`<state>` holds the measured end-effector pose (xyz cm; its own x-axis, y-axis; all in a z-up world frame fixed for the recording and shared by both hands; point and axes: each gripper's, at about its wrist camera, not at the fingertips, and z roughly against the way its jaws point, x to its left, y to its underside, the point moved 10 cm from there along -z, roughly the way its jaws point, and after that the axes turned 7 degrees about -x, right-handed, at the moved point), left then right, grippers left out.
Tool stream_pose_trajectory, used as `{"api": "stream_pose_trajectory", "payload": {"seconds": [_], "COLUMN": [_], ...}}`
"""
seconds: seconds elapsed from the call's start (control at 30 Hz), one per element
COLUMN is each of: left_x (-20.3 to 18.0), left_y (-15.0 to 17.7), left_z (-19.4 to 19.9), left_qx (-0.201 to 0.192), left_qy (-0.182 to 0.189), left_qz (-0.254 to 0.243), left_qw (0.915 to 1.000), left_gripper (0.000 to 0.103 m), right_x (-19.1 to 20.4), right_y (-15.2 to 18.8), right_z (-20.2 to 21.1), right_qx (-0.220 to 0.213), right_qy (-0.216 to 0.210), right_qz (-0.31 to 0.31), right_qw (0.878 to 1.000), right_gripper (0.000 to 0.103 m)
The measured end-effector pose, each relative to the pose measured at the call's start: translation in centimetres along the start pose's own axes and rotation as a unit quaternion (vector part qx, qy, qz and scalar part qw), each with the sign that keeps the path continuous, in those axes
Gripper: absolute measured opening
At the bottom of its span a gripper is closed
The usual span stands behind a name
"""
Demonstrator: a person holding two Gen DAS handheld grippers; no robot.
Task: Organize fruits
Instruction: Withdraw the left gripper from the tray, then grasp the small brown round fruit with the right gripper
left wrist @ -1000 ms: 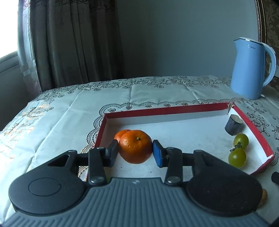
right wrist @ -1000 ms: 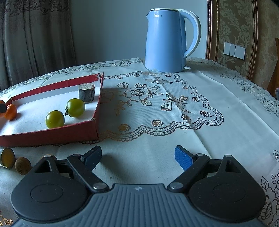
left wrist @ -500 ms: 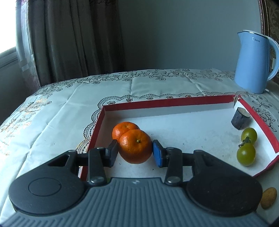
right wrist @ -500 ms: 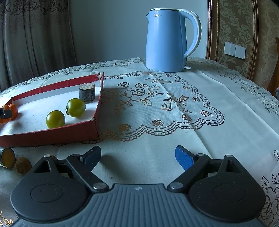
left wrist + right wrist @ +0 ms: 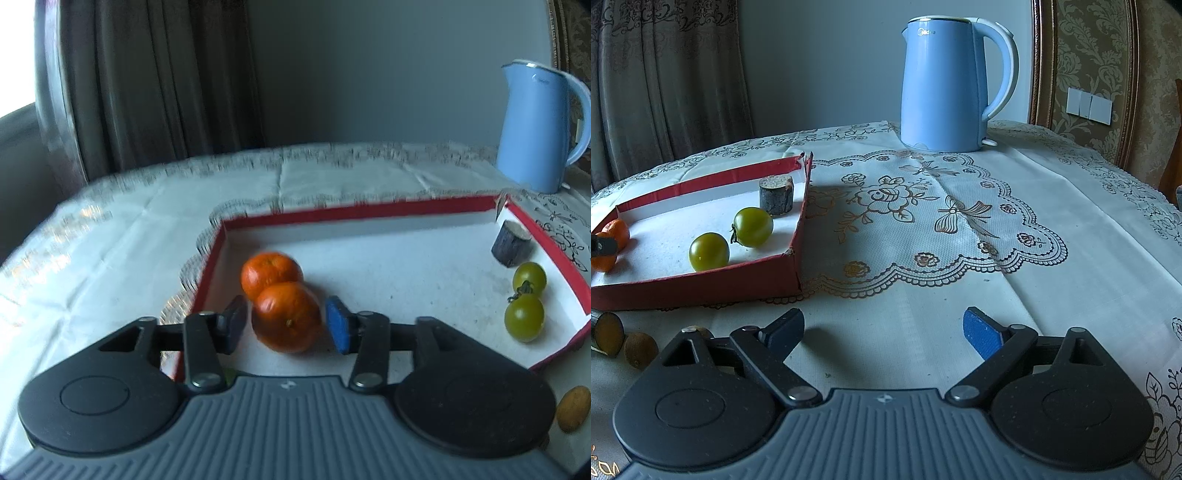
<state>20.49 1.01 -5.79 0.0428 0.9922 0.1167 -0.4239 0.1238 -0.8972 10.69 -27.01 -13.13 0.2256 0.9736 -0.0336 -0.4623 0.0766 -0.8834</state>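
In the red tray (image 5: 391,210), left claw (image 5: 286,323) just opened off mandarin (image 5: 288,317); right claw (image 5: 882,332) gapes.

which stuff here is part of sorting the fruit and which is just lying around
Job: left gripper, jaws just opened off the near tangerine; far tangerine; two green tomatoes; red tray.

Lying about: blue kettle; wood stub; tablecloth.

Home — lace tablecloth (image 5: 960,236), kettle (image 5: 945,85)
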Motion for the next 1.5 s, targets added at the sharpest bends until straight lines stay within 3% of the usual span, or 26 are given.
{"api": "stream_pose_trajectory", "payload": {"seconds": [0.07,0.13,0.2,0.37,0.5,0.63,0.77,0.9,0.97,1.13,1.37,1.5], "left_x": [0.2,0.8,1.4,2.8,3.5,4.0,4.7,5.1,5.2,5.1,5.0,5.0], "left_y": [-0.7,-1.4,-1.7,0.2,3.3,6.1,7.4,8.2,8.2,8.3,8.5,8.5], "left_z": [1.4,3.4,5.4,9.9,10.9,10.3,9.9,9.2,9.2,8.9,8.7,8.6], "left_qx": [-0.026,-0.058,-0.075,-0.083,-0.049,-0.01,0.004,0.019,0.017,0.026,0.034,0.036], "left_qy": [-0.01,-0.025,-0.033,-0.013,-0.004,0.001,-0.001,0.003,0.003,0.011,0.012,0.012], "left_qz": [-0.012,-0.02,-0.019,0.018,0.042,0.057,0.063,0.073,0.078,0.081,0.083,0.082], "left_qw": [0.9995,0.9978,0.9964,0.9963,0.9979,0.9983,0.998,0.9971,0.9968,0.9963,0.9959,0.9959], "left_gripper": [0.082,0.089,0.089,0.1,0.1,0.1,0.1,0.1,0.1,0.101,0.103,0.103], "right_x": [0.1,0.1,0.0,-0.2,0.8,3.5,6.2,8.2,9.0,9.7,9.9,9.6], "right_y": [0.0,0.0,0.0,-0.2,0.1,1.0,1.0,0.6,0.7,0.9,1.7,1.7], "right_z": [0.0,0.0,0.0,0.4,1.8,4.8,7.1,7.3,6.7,5.5,3.9,3.6], "right_qx": [0.0,0.0,-0.001,-0.009,-0.016,-0.038,-0.067,-0.077,-0.067,-0.052,-0.017,-0.011], "right_qy": [-0.001,-0.002,-0.004,-0.017,-0.058,-0.102,-0.137,-0.147,-0.152,-0.154,-0.148,-0.15], "right_qz": [-0.001,-0.002,-0.004,-0.016,-0.019,0.026,0.066,0.09,0.095,0.091,0.091,0.075], "right_qw": [1.0,1.0,1.0,1.0,0.998,0.994,0.986,0.982,0.982,0.983,0.985,0.986], "right_gripper": [0.094,0.094,0.094,0.094,0.094,0.094,0.093,0.076,0.06,0.053,0.033,0.029]}}
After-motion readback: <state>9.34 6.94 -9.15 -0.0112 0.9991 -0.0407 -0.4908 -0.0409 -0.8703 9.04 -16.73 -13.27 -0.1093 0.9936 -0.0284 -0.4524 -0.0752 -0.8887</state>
